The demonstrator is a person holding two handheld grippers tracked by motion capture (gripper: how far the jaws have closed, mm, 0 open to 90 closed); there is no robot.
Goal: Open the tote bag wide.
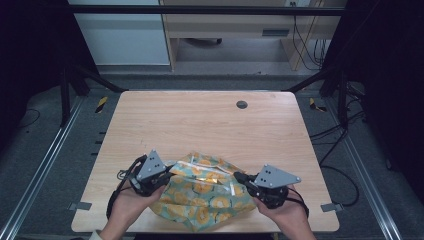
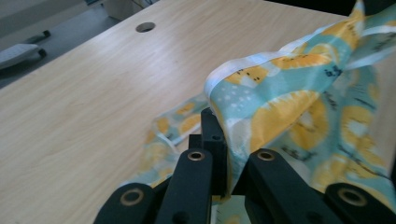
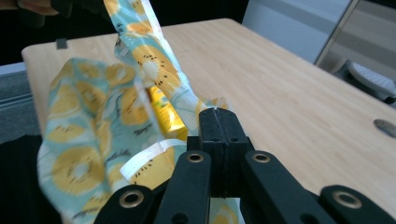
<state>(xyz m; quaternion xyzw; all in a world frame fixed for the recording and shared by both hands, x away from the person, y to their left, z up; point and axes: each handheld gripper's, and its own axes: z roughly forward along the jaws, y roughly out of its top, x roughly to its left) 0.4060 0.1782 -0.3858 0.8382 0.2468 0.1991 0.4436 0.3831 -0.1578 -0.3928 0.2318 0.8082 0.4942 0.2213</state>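
Patterned bag (image 1: 205, 195) sits at the near edge of the wooden table (image 1: 200, 120), between both hands. Left gripper (image 1: 167, 172) is clamped on the bag's white-trimmed rim (image 2: 233, 65), jaws pinched together on the fabric. Right gripper (image 1: 236, 176) is also closed, seemingly pinching the opposite rim. Something yellow (image 3: 163, 112) inside, unclear what.

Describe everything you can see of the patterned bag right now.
The bag is soft, thin and crinkled, teal with yellow citrus-slice prints and a white strip along its mouth. It lies near the front edge of the wooden table, mouth pulled partly open. The left gripper pinches one rim, the right gripper the other, both with jaws closed on the material. Something shiny yellow shows inside.
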